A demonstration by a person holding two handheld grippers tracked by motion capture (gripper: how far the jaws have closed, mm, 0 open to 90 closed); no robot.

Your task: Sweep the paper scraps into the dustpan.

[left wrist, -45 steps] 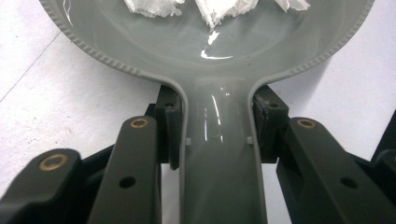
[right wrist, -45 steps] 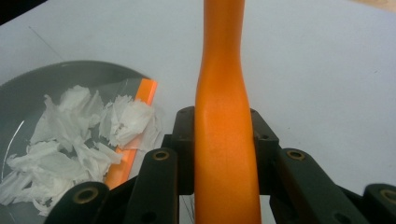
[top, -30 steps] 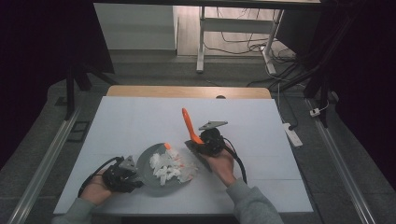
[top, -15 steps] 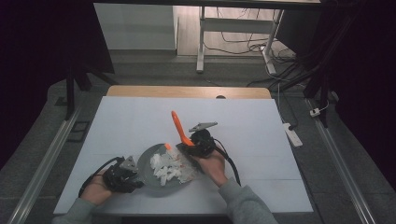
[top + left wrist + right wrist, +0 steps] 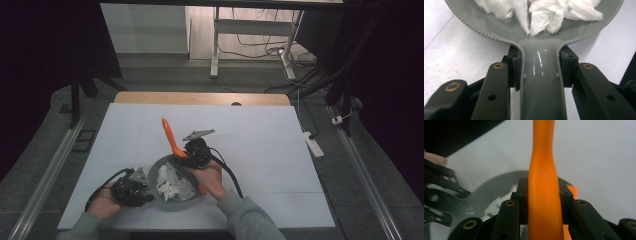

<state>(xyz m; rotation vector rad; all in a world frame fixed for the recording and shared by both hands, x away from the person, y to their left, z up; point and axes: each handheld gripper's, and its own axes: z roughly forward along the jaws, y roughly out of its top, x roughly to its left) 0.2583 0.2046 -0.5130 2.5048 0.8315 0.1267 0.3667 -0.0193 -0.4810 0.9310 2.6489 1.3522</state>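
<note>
Desk (image 5: 260, 125) carried a grey pan (image 5: 170, 202) at its six o'clock edge, white crumpled paper (image 5: 172, 182) heaped inside. Left gripper (image 5: 537, 72) had its jaws clamped on the pan's handle (image 5: 540, 82), at nine o'clock of the bowl. Right gripper (image 5: 544, 202) had its jaws clamped on an orange spatula (image 5: 544, 177), handle slanting toward eleven o'clock, blade low at the pan's three o'clock rim. Stirring probably went best with the handle pinned firmly and the blade sliding under the paper, not pushing it over the rim.
</note>
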